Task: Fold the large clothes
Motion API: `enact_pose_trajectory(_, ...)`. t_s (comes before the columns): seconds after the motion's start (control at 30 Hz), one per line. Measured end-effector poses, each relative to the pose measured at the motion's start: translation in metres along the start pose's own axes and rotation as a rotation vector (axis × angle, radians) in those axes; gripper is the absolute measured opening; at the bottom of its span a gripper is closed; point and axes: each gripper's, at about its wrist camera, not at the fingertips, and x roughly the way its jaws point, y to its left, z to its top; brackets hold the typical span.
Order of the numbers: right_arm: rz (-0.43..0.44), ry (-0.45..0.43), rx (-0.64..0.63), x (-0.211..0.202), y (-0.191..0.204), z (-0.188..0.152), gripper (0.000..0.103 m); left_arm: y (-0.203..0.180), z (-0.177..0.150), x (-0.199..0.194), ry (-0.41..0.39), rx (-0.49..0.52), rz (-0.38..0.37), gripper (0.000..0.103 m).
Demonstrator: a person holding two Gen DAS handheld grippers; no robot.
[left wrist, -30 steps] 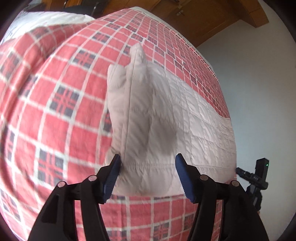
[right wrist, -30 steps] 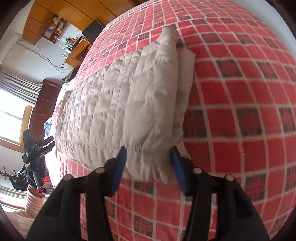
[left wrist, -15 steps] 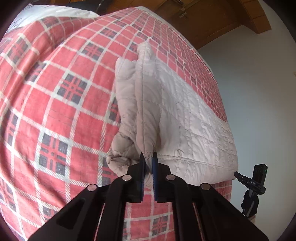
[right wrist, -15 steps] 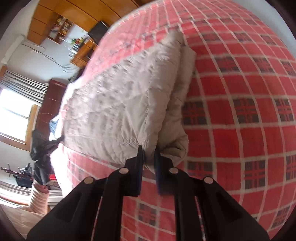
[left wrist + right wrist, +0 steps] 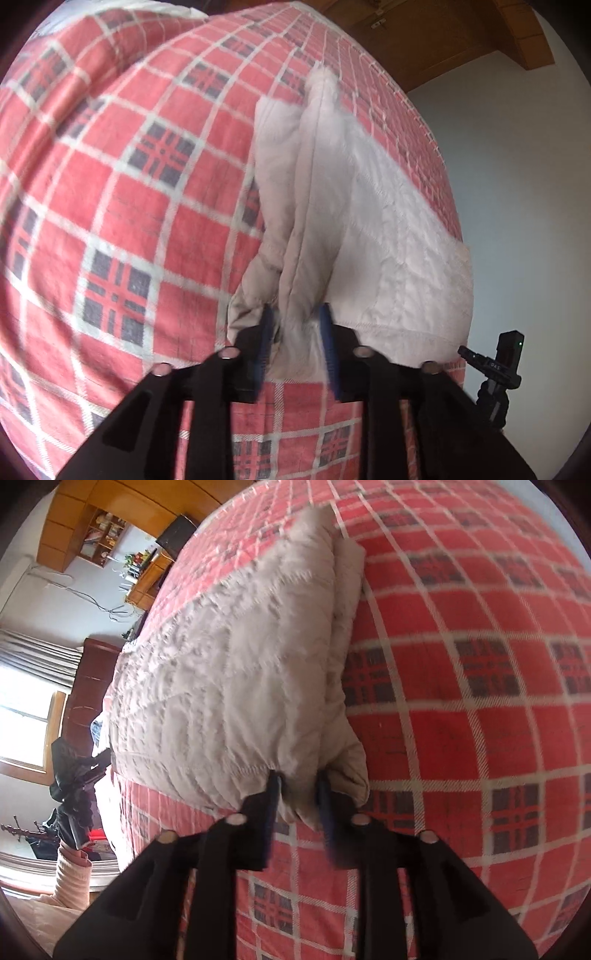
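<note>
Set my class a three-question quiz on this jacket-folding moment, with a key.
1. True or false: the quilted jacket lies on a red plaid bedspread.
2. What sits between the fingers of the left gripper? A) jacket fabric B) a pillow C) nothing
3. Fill in: the right gripper is at a near ____ of the folded jacket.
Key: 1 true; 2 A; 3 corner.

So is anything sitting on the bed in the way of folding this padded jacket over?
Nothing visible is. Both the left gripper and the right gripper have jacket fabric between their fingers at its near hem, and the red plaid bedspread around it shows only bare cloth.
</note>
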Motion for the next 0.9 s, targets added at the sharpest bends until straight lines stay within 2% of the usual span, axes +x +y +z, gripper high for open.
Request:
enact_pose_trajectory(0.03, 0.011, -0.017, -0.003, -0.005, 0.002, 0.003, 0.04, -0.002, 0.007, -0.003, -0.01, 0.002, -0.005, 0.054)
enact_pose_trajectory(0.07, 0.027, -0.038, -0.001, -0.011, 0.004, 0.008, 0.045, -0.003, 0.013, -0.005, -0.02, 0.008, -0.008, 0.055)
enact_pose_trajectory(0.1, 0.036, -0.053, 0.001, -0.015, 0.005, 0.012, 0.054, -0.004, 0.02, -0.005, -0.029, 0.016, -0.003, 0.055)
enact_pose_trajectory(0.23, 0.049, -0.095, 0.016, -0.017, 0.004, 0.035, 0.067, 0.003, 0.049, 0.008, -0.031, -0.001, -0.005, 0.059)
enact_pose_trajectory(0.43, 0.077, -0.069, 0.057, 0.005, -0.01, 0.057, 0.073, 0.025, 0.073, 0.039, -0.005, -0.042, -0.047, 0.06)
enact_pose_trajectory(0.63, 0.086, -0.02, 0.08, 0.029, -0.025, 0.065, 0.074, 0.038, 0.082, 0.067, 0.011, -0.073, -0.099, 0.069)
enact_pose_trajectory(0.8, 0.12, 0.01, 0.084, 0.049, -0.027, 0.067, 0.075, 0.029, 0.078, 0.089, 0.055, -0.084, -0.224, 0.07)
enact_pose_trajectory(0.9, 0.143, 0.015, 0.078, 0.057, -0.026, 0.07, 0.075, 0.019, 0.073, 0.099, 0.057, -0.056, -0.224, 0.073)
